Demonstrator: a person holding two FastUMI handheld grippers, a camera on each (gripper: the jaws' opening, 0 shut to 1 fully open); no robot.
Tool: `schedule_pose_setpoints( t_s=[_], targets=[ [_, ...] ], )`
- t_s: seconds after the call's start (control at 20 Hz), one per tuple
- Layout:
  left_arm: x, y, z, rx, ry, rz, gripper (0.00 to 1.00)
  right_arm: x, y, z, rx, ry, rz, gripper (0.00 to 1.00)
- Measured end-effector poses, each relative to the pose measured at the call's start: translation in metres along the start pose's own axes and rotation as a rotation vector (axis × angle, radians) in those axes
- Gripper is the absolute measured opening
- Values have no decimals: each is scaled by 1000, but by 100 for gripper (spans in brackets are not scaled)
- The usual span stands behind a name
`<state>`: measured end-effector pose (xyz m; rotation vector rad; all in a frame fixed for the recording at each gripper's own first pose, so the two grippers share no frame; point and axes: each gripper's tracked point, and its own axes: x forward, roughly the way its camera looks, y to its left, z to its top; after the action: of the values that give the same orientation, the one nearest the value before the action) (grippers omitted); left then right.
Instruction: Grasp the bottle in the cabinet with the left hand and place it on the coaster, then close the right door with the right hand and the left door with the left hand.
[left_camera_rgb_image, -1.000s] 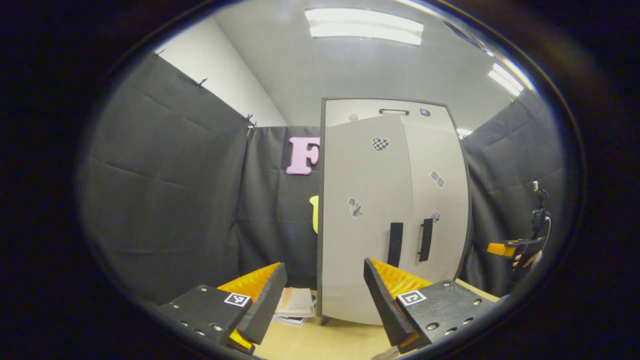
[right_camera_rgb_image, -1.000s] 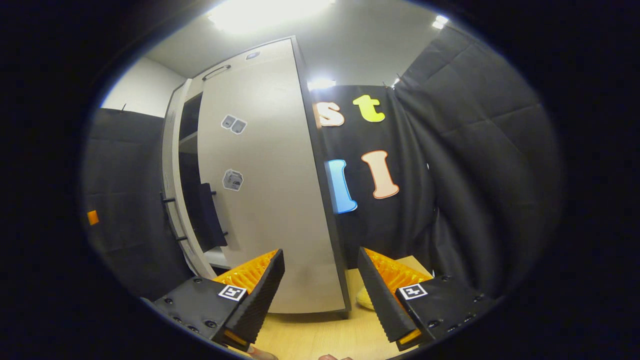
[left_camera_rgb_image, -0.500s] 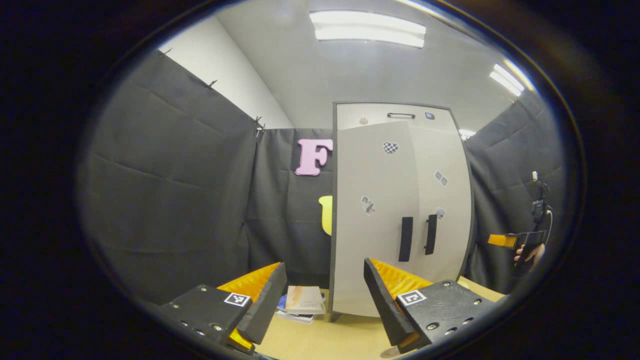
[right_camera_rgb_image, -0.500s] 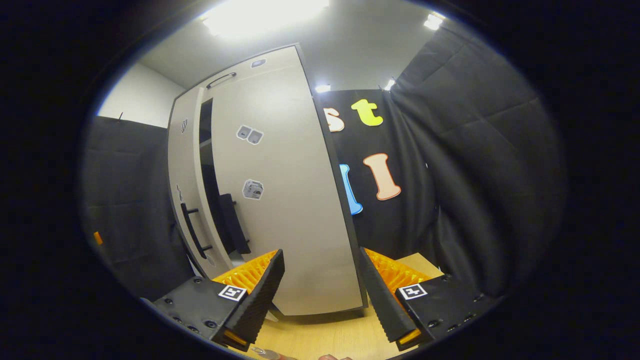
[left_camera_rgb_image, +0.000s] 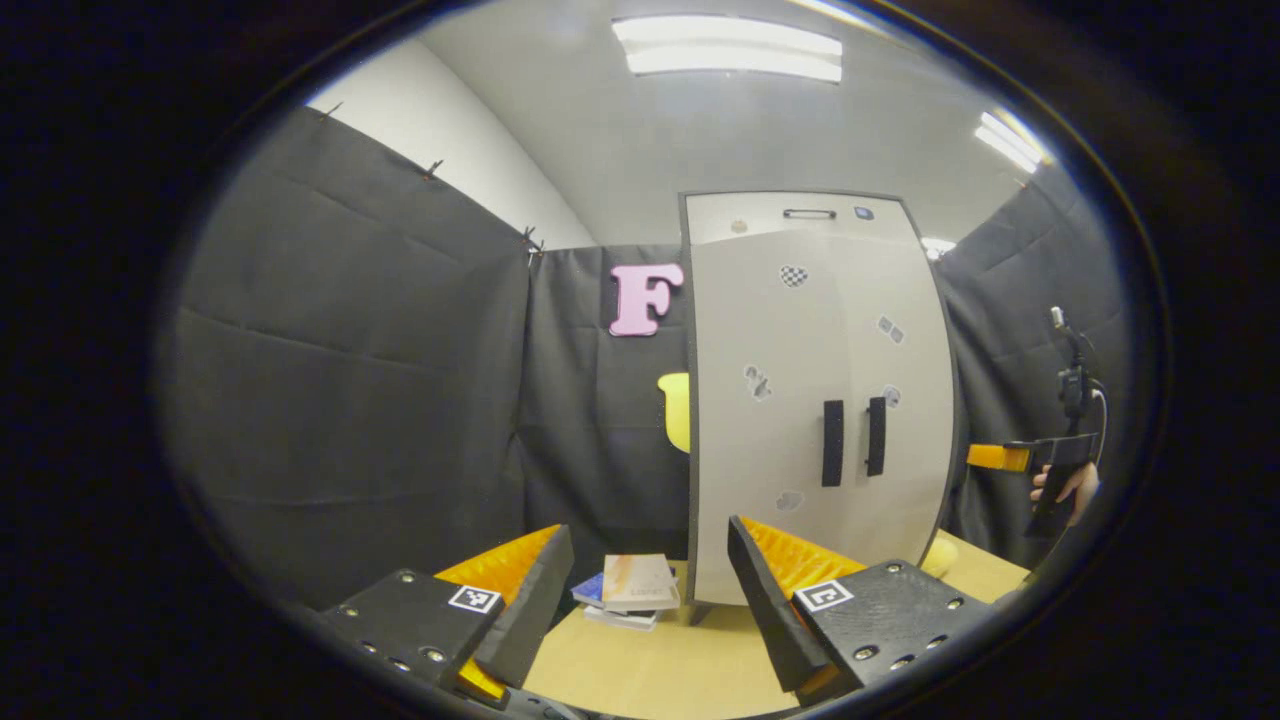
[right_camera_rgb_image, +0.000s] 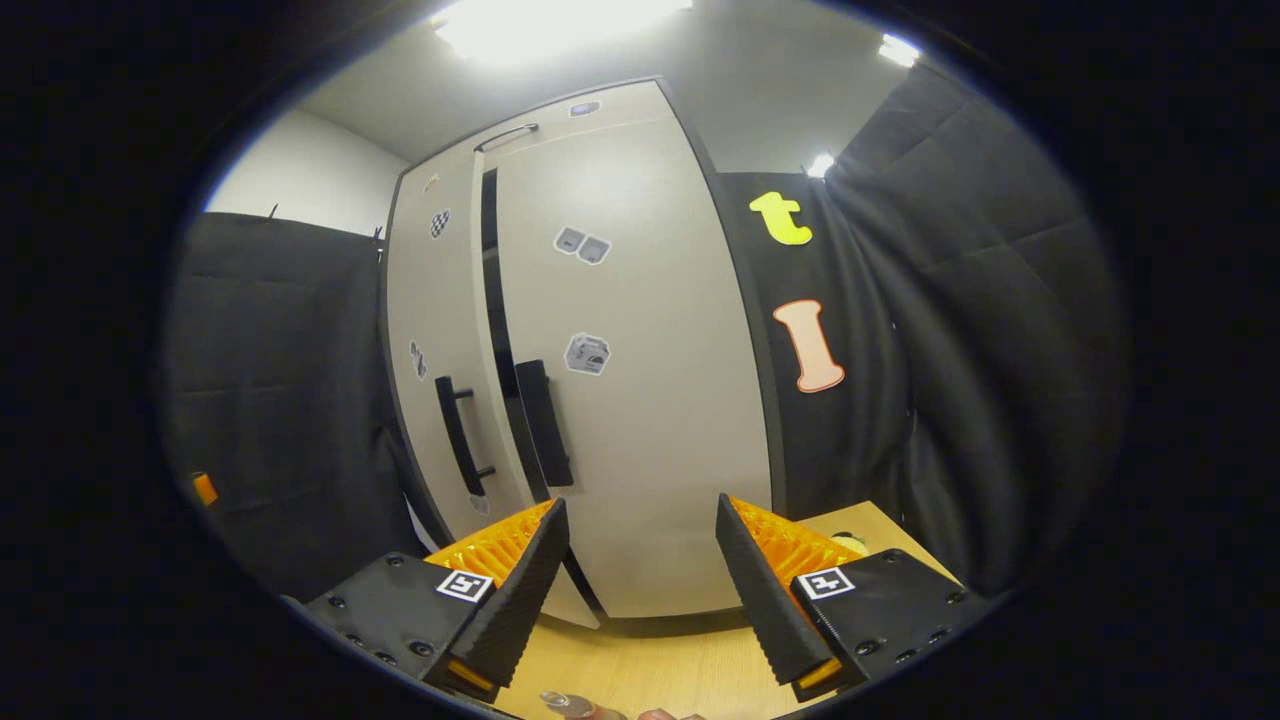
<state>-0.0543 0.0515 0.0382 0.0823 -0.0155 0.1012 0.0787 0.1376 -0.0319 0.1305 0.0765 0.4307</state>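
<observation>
Tall pale-grey two-door cabinet (left_camera_rgb_image: 815, 400) stands at the back edge of the light wooden worktop (left_camera_rgb_image: 650, 670). Left door (right_camera_rgb_image: 435, 340) and right door (right_camera_rgb_image: 640, 380) look all but shut, a thin dark gap between them. Left gripper (left_camera_rgb_image: 640, 600) open, empty. Right gripper (right_camera_rgb_image: 640, 590) open, empty. Bottle's whereabouts: cannot tell. Small stack of books (left_camera_rgb_image: 632, 590) at the cabinet's left foot.

The left gripper (left_camera_rgb_image: 640, 600) sits at the bottom of the left gripper view, jaws wide apart and holding nothing. The right gripper (right_camera_rgb_image: 640, 590) is the same in its view. At the far right of the left gripper view, a hand (left_camera_rgb_image: 1068, 487) seems to hold it.
</observation>
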Motion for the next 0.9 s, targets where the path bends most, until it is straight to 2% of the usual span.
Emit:
schedule_pose_setpoints(
  t_s=[0.05, 0.1, 0.2, 0.3, 0.35, 0.4, 0.5, 0.55, 0.6, 0.65, 0.7, 0.75, 0.85, 0.9],
  targets=[
    [-1, 0, -3, 10, 3, -8, 90, 0, 2, -2, -13, -7, -2, 95],
    [-1, 0, -7, 19, 6, -12, 90, -1, 2, -4, -21, -8, -6, 91],
    [0, -3, -16, 16, 20, -17, 90, -3, 4, -11, -25, 12, -6, 94],
    [3, -9, -22, -6, 32, -33, 90, -6, 1, -12, -38, 19, -17, 91],
    [5, -11, -25, -10, 35, -42, 90, -7, -3, -12, -50, 17, -29, 95],
    [5, -10, -28, -9, 39, -43, 90, -7, -6, -11, -58, 14, -43, 91],
    [7, -10, -32, -8, 44, -38, 90, -4, -7, -11, -51, 17, -52, 91],
    [7, -10, -34, -16, 47, -38, 90, -3, -7, -11, -46, 19, -52, 94],
    [7, -9, -37, -26, 51, -41, 90, -3, -6, -12, -43, 22, -53, 91],
    [6, -8, -39, -32, 57, -41, 85, -2, -5, -14, -41, 25, -53, 91],
    [4, -7, -42, -32, 63, -37, 91, -2, -4, -16, -40, 31, -51, 94],
    [3, -5, -44, -28, 70, -27, 90, -1, -2, -20, -40, 42, -48, 91],
    [1, -4, -55, -26, 94, -10, 91, 0, 0, -25, -44, 53, -43, 91],
    [1, -4, -65, -27, 117, -6, 96, 0, 0, -29, -46, 61, -44, 95]
  ],
)
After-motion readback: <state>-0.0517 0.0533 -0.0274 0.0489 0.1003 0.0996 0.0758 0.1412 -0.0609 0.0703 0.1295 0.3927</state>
